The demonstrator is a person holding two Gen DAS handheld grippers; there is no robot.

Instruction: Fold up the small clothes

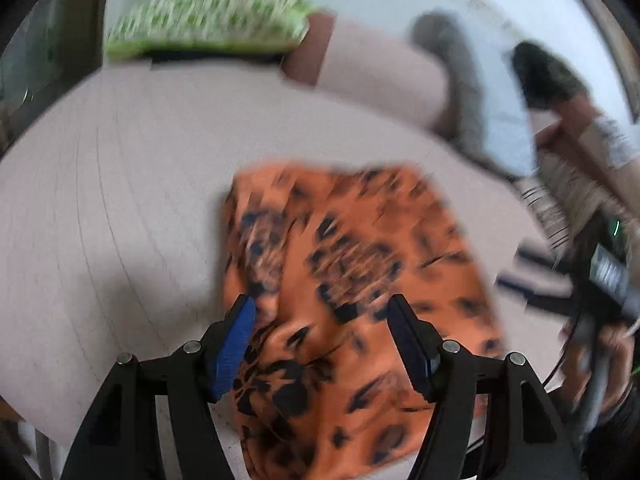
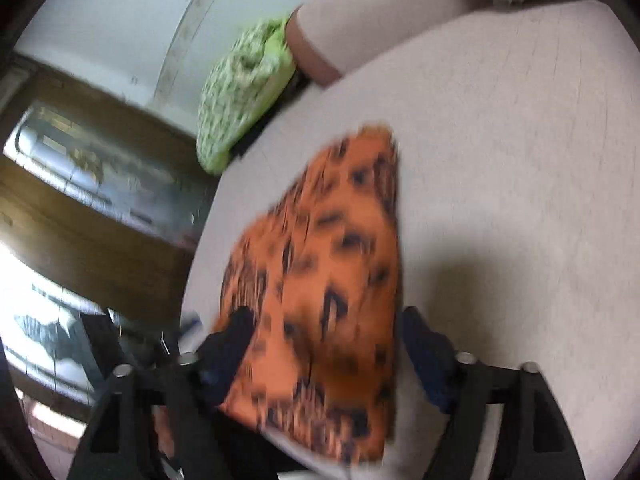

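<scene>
An orange garment with black leopard spots (image 1: 344, 292) lies folded on a pale pink cushioned seat (image 1: 120, 200). My left gripper (image 1: 320, 308) is open just above the garment's near part, one blue-padded finger on each side, holding nothing. The right gripper (image 1: 600, 280) shows blurred at the right edge of the left wrist view. In the right wrist view the same garment (image 2: 332, 264) lies at the seat's (image 2: 520, 160) left edge, and my right gripper (image 2: 324, 320) is open above its near end, jaws wide apart. Both views are motion-blurred.
A green and white patterned cloth (image 1: 212, 16) is bunched at the back of the seat, next to a pink bolster (image 1: 380, 68); it also shows in the right wrist view (image 2: 240, 96). A grey furry thing (image 1: 460, 68) lies beyond the bolster. A wooden cabinet (image 2: 92, 208) stands left.
</scene>
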